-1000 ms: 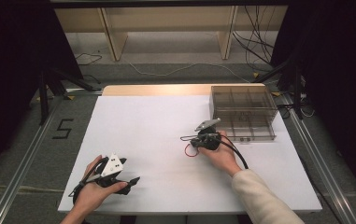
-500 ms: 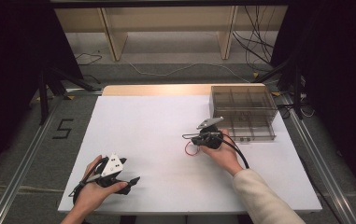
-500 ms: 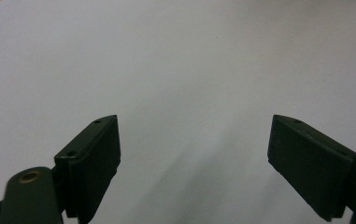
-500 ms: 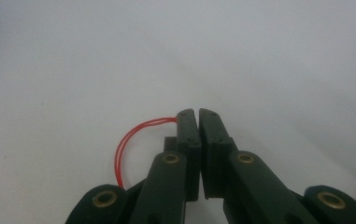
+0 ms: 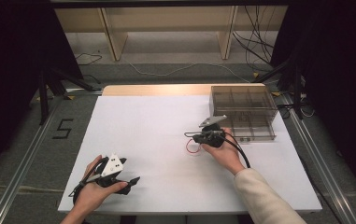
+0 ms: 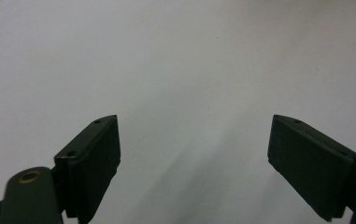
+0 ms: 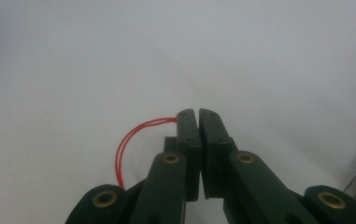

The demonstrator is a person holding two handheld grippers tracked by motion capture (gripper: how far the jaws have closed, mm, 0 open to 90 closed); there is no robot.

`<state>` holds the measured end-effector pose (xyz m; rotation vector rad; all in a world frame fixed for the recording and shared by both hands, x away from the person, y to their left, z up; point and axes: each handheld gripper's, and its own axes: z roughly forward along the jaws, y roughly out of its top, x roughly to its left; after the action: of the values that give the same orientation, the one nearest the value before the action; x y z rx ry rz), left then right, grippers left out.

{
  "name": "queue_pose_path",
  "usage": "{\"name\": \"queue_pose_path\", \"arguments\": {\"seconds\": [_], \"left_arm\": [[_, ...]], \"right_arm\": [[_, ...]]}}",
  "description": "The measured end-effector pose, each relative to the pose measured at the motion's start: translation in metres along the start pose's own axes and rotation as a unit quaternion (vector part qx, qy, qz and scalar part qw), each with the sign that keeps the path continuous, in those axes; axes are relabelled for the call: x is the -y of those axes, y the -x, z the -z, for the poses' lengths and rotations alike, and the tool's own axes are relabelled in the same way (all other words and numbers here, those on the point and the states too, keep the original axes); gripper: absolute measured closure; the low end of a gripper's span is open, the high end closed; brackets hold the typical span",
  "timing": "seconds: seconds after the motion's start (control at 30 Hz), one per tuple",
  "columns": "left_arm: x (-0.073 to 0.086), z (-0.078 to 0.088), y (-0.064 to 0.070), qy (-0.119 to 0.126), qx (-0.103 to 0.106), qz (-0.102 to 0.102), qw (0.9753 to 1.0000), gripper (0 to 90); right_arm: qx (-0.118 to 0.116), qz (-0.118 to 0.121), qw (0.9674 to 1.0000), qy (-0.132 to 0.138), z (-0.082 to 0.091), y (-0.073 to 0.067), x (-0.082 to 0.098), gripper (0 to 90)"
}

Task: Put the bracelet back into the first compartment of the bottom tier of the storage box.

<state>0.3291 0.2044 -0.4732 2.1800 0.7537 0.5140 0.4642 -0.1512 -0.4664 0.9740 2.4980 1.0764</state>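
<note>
The white table (image 5: 166,121) took up most of the shot, with a clear compartment box (image 5: 243,112) sitting at its far right corner. The right gripper (image 5: 188,136) was out in the middle-right of the table, just beside the box's near-left corner, lying about level and pointing left across the surface, with the person's hand wrapped around it from behind and the cream sleeve coming in from the bottom right. Its jaws were pressed together on a thin red rubber band (image 7: 133,140), which looped out to the left of the pads and drooped just over the table. So this looked like the carry step, band picked up and not dropped off yet. Best guess, the next move needed the hand swinging right over 1 of the box's compartments before letting go. The left gripper (image 6: 194,154) rested at the near left of the table, jaws spread wide with nothing between them.
</note>
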Motion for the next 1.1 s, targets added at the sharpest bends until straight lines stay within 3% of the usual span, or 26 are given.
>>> {"name": "queue_pose_path", "arguments": {"seconds": [1.1], "left_arm": [[0.0, 0.0, 0.0, 0.0, 0.0, 0.0, 1.0, 16.9]], "right_arm": [[0.016, -0.01, 0.9996, 0.019, 0.016, 0.012, -0.002, 88.2]]}}
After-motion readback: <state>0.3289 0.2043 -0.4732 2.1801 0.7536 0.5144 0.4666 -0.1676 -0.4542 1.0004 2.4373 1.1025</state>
